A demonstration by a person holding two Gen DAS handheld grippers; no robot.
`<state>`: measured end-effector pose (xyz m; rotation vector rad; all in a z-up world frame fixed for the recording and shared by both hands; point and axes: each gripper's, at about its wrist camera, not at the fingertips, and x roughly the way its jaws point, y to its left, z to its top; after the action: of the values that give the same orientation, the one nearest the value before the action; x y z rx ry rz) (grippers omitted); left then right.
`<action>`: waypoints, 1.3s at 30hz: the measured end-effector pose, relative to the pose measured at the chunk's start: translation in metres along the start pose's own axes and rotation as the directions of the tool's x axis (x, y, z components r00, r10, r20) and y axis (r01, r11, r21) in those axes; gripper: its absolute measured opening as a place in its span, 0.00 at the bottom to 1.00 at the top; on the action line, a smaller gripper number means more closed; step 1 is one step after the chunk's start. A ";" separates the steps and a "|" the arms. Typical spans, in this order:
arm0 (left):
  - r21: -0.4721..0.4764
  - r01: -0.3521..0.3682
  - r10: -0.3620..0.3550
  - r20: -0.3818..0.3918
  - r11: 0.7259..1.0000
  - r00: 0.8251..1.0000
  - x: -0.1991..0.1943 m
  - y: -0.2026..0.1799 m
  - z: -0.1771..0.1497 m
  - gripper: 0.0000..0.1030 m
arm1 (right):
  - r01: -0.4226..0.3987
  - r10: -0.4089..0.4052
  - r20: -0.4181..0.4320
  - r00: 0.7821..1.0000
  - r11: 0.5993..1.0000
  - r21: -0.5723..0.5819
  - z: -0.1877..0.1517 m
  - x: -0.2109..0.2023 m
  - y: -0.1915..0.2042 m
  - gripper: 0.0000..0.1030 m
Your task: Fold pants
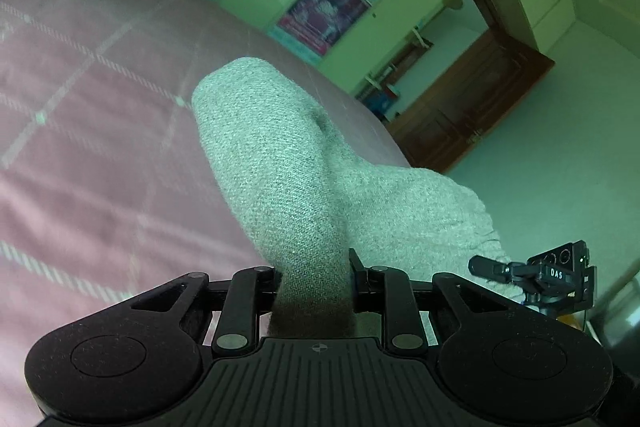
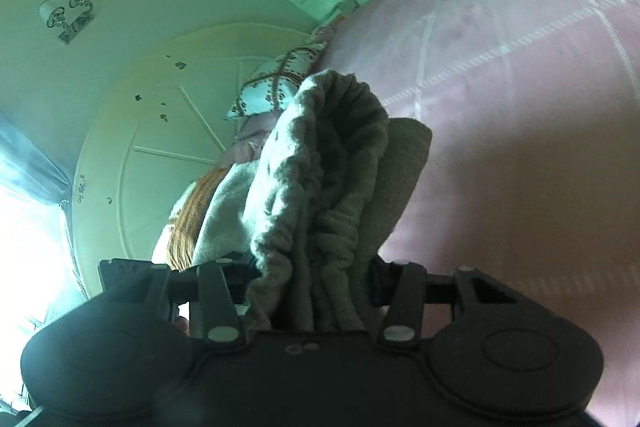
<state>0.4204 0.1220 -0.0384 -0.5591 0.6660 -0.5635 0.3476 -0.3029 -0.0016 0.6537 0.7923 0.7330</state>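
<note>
I have the grey knit pants (image 1: pixel 276 163) pinched at two places and hanging over the pink checked bedspread (image 1: pixel 80 75). From the left wrist camera I see a smooth folded leg or edge rising out of my left tongs (image 1: pixel 312 279), with more of the cloth spilling off to the right toward the bed's edge. How much of the pants hangs below I cannot see; the tong body cuts it off.

From the right wrist camera the cloth is a thick gathered bunch with a ribbed, puckered band, probably the waist, though I can't be sure. It fills the middle of the view and hides the fingertips of my right tongs (image 2: pixel 316 287) completely.

My left tongs are pressed close together on the fabric, which comes up through the narrow gap. My right tongs stand wider, clamped around the fatter bunch, the cloth packed between them.

The right tool also shows in the left view, low at the right edge (image 1: pixel 556 275), with white letters that read "DAS"; anything further is too small.

Beyond the bed: posters (image 1: pixel 320 15) on the green cupboard fronts, their print blurred and unreadable; a patterned pillow (image 2: pixel 272 87); a wicker basket (image 2: pixel 192 219) half hidden behind the pants; a twin wall lamp (image 2: pixel 66 13); a brown wooden door (image 1: pixel 472 99).
</note>
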 end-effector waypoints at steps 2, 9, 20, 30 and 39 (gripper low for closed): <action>-0.001 -0.020 0.020 0.019 1.000 1.000 0.007 0.015 0.021 0.24 | -0.015 0.015 -0.003 1.000 1.000 -0.004 0.024 0.024 -0.003 0.39; -0.023 -0.085 0.085 0.017 0.996 0.996 0.070 0.077 0.063 0.24 | -0.020 0.021 -0.017 1.000 1.000 0.015 0.072 0.096 -0.039 0.39; 0.056 -0.303 0.300 0.052 0.951 0.952 0.081 0.110 0.035 0.58 | 0.246 -0.246 0.026 0.969 0.969 -0.018 0.046 0.090 -0.095 0.72; 0.294 -0.541 0.537 0.101 0.788 0.837 0.064 0.054 0.005 0.74 | 0.372 -0.373 0.036 0.927 0.900 -0.227 0.034 0.092 -0.037 0.78; 0.153 -0.575 0.566 0.098 0.804 0.818 0.040 0.071 0.004 1.00 | 0.469 -0.474 0.020 0.880 0.864 -0.183 0.035 0.090 -0.049 0.91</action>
<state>0.4705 0.1476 -0.0974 -0.1793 0.6905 -0.0332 0.4363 -0.2691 -0.0541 0.2621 0.8547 0.3563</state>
